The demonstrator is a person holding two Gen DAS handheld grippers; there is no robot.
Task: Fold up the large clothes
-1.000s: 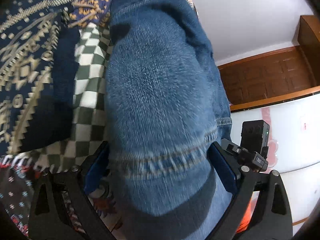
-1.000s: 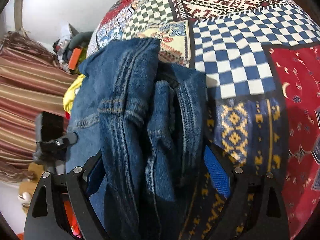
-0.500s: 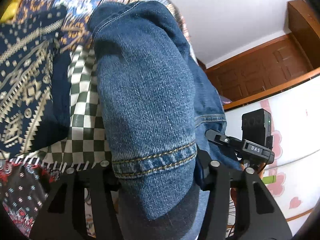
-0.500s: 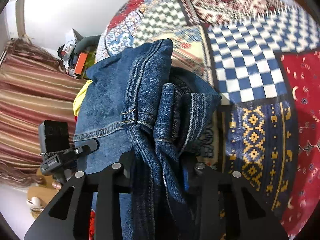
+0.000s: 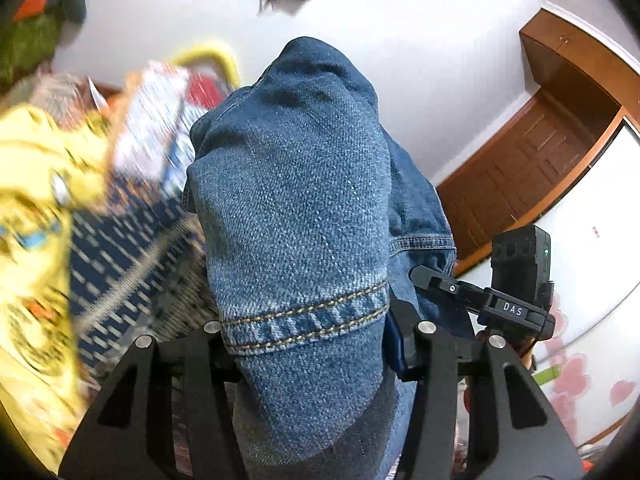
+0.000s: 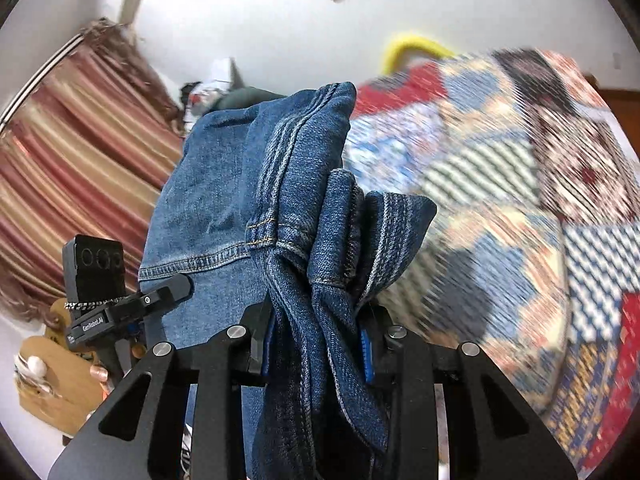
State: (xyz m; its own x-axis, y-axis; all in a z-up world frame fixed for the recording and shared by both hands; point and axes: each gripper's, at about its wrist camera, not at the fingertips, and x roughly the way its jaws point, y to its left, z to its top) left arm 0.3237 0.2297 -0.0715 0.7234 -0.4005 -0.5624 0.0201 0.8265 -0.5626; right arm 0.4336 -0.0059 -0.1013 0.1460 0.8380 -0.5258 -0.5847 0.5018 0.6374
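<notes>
My left gripper [image 5: 306,338] is clamped on a hemmed fold of the blue denim jeans [image 5: 296,216], which fills the centre of its frame. My right gripper [image 6: 316,338] pinches a bunched, seamed section of the same jeans [image 6: 280,208] rising up the middle of its view. The patchwork quilt [image 6: 520,216] smears across the right side there, too blurred to read well; something yellow, probably another garment [image 5: 28,200], streaks along the left view's left edge.
</notes>
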